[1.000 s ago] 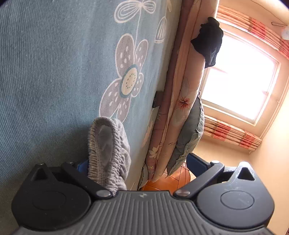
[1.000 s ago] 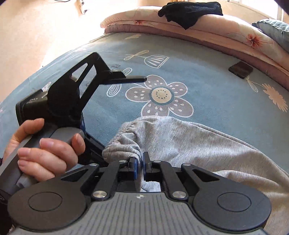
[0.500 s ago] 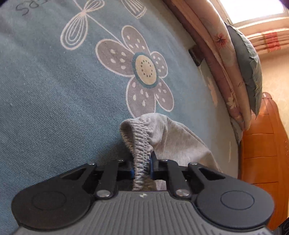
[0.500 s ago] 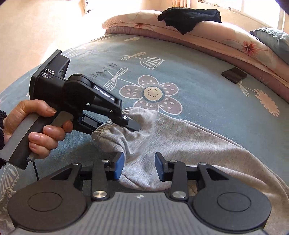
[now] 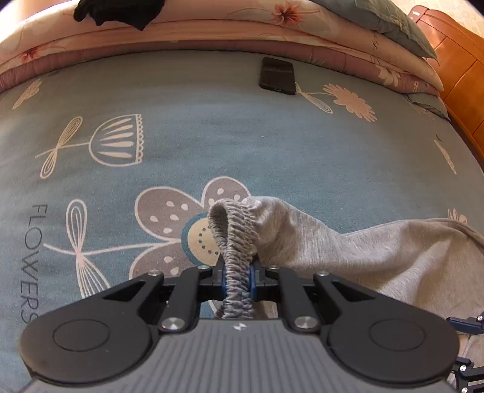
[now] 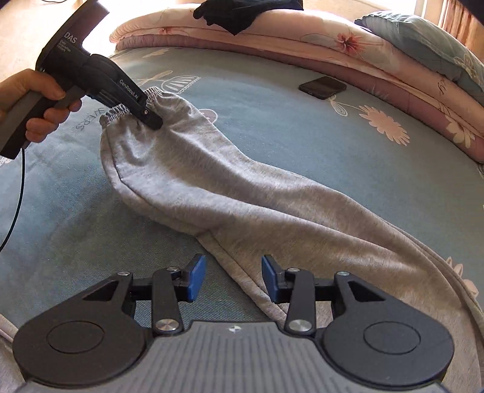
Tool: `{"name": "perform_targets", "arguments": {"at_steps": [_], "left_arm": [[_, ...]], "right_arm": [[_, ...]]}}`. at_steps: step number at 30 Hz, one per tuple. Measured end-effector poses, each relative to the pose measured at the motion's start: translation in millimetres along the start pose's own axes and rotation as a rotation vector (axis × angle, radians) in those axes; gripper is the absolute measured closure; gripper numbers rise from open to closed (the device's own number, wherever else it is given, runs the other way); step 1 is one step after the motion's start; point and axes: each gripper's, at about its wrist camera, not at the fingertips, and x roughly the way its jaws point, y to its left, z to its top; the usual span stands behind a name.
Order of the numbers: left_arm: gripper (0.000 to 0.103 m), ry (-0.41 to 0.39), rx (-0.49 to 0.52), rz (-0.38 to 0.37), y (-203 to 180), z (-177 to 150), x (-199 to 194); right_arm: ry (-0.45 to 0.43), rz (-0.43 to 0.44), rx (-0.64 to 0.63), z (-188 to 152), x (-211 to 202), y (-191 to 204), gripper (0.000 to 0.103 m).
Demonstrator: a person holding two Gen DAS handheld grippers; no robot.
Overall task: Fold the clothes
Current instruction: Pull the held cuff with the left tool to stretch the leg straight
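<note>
Grey sweatpants (image 6: pixel 242 196) lie stretched across the blue flowered bedsheet (image 6: pixel 302 127). My left gripper (image 5: pixel 237 278) is shut on their gathered elastic band (image 5: pixel 233 232), which stands up out of the jaws. The right wrist view shows that left gripper (image 6: pixel 151 119), held by a hand (image 6: pixel 36 99), lifting the elastic end off the sheet at the upper left. My right gripper (image 6: pixel 233 278) is open over the garment's near seam edge, and its blue pads (image 6: pixel 195 281) do not press on the cloth.
A black phone (image 5: pixel 277 76) lies on the sheet towards the far side. Folded floral quilts (image 5: pixel 211 33) run along the back with a black garment (image 6: pixel 242 12) on top and a grey-blue pillow (image 6: pixel 423 45). A wooden headboard (image 5: pixel 459 60) stands at the right.
My left gripper closed on the elastic band, rolled upright and rose with it. My right gripper let go of the cloth, opened, and drew back along the garment.
</note>
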Motion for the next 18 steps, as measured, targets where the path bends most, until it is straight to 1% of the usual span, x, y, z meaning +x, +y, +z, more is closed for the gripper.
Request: {"name": "perform_targets", "arguments": {"at_steps": [1,3,4,7,9,10,11,14,16,18], "left_arm": [[0.092,-0.007,0.026,0.012,-3.0,8.3,2.4],[0.092,-0.048,0.072,0.018,-10.9,21.8,-1.7],[0.092,-0.077,0.090,0.020,-15.0,26.6,-7.4],[0.092,-0.192,0.133,-0.008,-23.7,34.1,-25.9],[0.092,-0.262,0.149,-0.001,-24.4,32.6,-31.2],[0.092,-0.276,0.124,-0.004,-21.0,30.7,-30.7],[0.092,-0.256,0.091,-0.009,-15.7,30.0,-25.9],[0.091,-0.125,0.006,0.032,2.4,24.4,3.8],[0.091,-0.034,-0.070,0.051,18.0,15.6,30.9],[0.090,0.019,-0.086,0.085,24.5,9.8,47.6]], "right_arm": [[0.001,-0.001,0.008,-1.4,-0.9,-2.0,0.057],[-0.003,-0.011,0.017,-3.3,-2.4,-5.0,0.057],[-0.006,-0.014,0.021,-4.2,-3.5,-6.6,0.057],[-0.009,-0.020,0.038,-8.0,-6.6,-10.9,0.056],[-0.008,-0.025,0.049,-10.2,-7.2,-14.1,0.056],[-0.008,-0.029,0.055,-11.6,-8.2,-15.3,0.056],[-0.007,-0.030,0.059,-12.5,-8.3,-16.4,0.056],[0.000,-0.036,0.068,-14.2,-6.8,-21.9,0.056],[0.003,-0.036,0.075,-15.6,-5.9,-25.4,0.055],[0.010,-0.041,0.080,-17.3,-4.2,-28.6,0.052]]}}
